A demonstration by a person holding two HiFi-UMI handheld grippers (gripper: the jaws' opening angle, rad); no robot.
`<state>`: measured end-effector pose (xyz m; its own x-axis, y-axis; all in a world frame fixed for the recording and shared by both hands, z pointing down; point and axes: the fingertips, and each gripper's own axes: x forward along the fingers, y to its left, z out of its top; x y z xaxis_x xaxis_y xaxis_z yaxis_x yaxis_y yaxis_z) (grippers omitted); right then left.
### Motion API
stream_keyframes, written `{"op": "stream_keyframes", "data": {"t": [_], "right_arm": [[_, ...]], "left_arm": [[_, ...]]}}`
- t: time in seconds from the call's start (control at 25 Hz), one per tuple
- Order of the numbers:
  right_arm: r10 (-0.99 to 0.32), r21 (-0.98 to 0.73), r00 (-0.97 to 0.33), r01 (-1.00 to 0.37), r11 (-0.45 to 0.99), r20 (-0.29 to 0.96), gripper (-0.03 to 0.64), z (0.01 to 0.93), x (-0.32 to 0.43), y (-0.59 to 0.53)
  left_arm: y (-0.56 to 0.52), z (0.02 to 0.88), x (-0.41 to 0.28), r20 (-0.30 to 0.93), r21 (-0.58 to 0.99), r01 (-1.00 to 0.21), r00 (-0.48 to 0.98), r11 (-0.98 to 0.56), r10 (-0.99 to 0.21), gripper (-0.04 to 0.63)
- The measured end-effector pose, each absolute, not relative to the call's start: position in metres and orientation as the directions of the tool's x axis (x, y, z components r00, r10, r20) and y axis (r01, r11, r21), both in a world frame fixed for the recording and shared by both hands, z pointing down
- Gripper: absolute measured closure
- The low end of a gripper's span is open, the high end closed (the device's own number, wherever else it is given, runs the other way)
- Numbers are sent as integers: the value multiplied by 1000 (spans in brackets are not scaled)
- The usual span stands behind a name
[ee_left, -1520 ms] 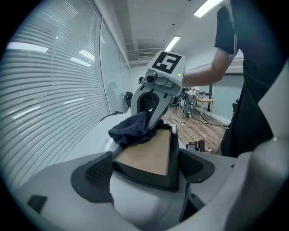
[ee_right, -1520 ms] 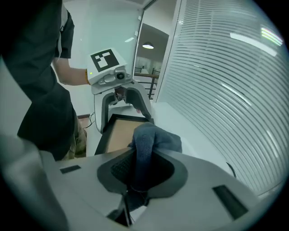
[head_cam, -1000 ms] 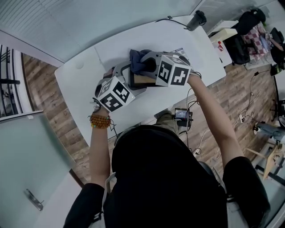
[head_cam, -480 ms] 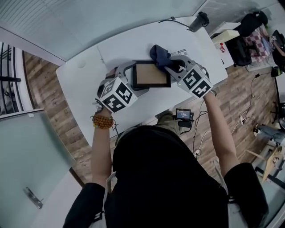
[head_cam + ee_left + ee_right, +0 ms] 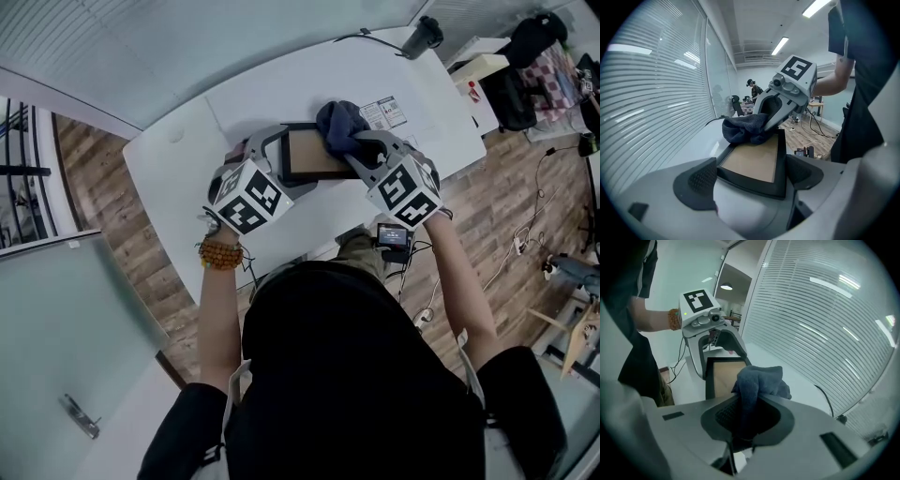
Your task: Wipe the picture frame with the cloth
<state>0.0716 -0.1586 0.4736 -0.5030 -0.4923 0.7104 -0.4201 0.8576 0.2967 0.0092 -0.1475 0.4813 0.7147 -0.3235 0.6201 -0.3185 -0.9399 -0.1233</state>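
At the table's (image 5: 187, 178) middle, I'm clamping the picture frame (image 5: 307, 155) by its left end in my left gripper (image 5: 270, 157); my right gripper (image 5: 361, 150), clenched on the dark cloth (image 5: 339, 122), is rubbing the frame's right end, probably needing a leftward sweep next.

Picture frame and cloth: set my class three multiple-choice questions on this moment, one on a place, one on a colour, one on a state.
1. Where is the cloth?
A) on the picture frame, at its end away from the left tongs
B) on the floor
C) draped over the person's arm

2. What colour is the cloth?
A) white
B) dark blue
C) yellow

3. What do the left tongs hold?
A) nothing
B) the cloth
C) the picture frame

Answers:
1 A, the left gripper view shows it on the frame's far end.
2 B, it looks dark blue in every view.
3 C, the frame's near end is clamped in them, while the right tongs grip the cloth.
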Motion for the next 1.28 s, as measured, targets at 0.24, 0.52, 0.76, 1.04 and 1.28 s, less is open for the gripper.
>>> {"op": "stream_keyframes", "data": {"t": [0.24,0.52,0.76,1.04,1.28], "right_arm": [[-411,219,-549,-383,898,728,572,476,64,-135],[-294,106,-698,-301,948,653,571,445,78,-122],[-248,180,-578,-173,968,777,571,460,118,-129],[-163,137,-580,-89,987,798,571,472,69,-120],[-65,33,-571,-67,997,818,572,478,35,-117]], "left_arm": [[-147,481,10,619,-126,-321,713,-939,-328,133],[-147,479,12,612,-130,-315,720,-940,-326,134],[-148,480,11,606,-136,-315,723,-939,-331,134],[-150,478,13,609,-134,-316,722,-939,-329,133],[-148,479,12,609,-133,-318,721,-939,-331,133]]}}
